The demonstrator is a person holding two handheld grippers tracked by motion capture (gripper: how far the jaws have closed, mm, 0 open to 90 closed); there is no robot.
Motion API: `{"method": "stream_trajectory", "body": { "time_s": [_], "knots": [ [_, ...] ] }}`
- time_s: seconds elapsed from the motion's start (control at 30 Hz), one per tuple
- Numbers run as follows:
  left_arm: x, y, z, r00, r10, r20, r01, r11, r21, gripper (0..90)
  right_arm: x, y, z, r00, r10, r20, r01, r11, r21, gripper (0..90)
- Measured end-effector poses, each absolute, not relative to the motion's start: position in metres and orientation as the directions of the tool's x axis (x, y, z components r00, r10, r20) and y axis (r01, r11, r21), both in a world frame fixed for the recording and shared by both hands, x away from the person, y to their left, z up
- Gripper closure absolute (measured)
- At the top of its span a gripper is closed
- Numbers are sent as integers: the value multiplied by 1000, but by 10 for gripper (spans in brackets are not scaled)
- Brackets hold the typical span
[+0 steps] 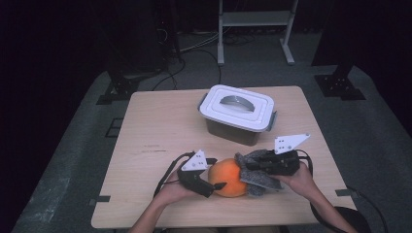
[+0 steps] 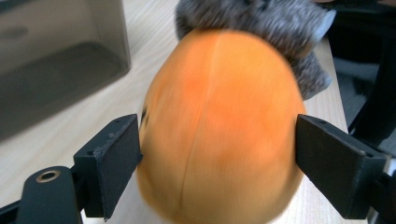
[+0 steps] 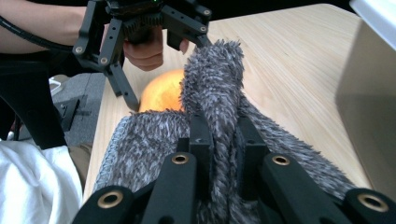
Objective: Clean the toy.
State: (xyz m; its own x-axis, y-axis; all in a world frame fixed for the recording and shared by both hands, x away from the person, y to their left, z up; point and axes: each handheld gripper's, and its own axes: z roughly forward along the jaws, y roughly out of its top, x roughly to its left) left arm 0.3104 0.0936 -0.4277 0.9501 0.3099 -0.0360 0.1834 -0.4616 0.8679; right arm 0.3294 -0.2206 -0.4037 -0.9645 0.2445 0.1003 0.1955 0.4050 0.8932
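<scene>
Left gripper [image 1: 214, 178]: nearest the person, at the left of the orange ball; jaws stand apart on either side of it, the left one close against the ball, a thin gap showing at the right one, so they flank it without pressing.
Orange ball [image 1: 228, 177]: round, smooth and matt, with a faint seam down its middle in the left gripper view; it rests on the surface between the two grippers, near the front edge.
Right gripper [image 1: 247, 167]: jaws closed tight on a fold of the grey cloth, clearest in the right gripper view.
Grey cloth [image 3: 215, 93]: shaggy, fleece-like pile, bunched upward between the jaws and touching the ball's right side.
Surface [image 1: 155, 126]: pale wood grain, rounded corners.
Box [image 1: 238, 116]: farther back, dark translucent walls, white lid clipped on with a grey arched handle; contents cannot be told.
View difference: the right gripper view shows the left hand [image 3: 147, 49] wrapped round its gripper.
</scene>
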Motion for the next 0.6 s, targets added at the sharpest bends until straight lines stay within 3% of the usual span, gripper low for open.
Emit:
{"method": "stream_trajectory", "body": {
  "time_s": [0.13,0.2,0.3,0.43,0.6],
  "knots": [
    [309,90,-428,952,306,-9,159,-469,869,341,330,-220,-399,-965,245,96,197,432,880,796],
    [306,86,-423,949,315,23,140,-486,863,385,330,-215,-392,-968,238,77,177,437,882,797],
    [302,77,-416,952,301,62,105,-510,854,397,328,-200,-378,-979,192,62,138,415,899,797],
    [301,75,-414,950,298,91,87,-535,841,399,323,-178,-373,-986,164,-11,70,483,873,797],
    [302,86,-423,947,316,57,117,-506,855,401,330,-202,-385,-977,210,44,136,447,884,797]
  ]
}}
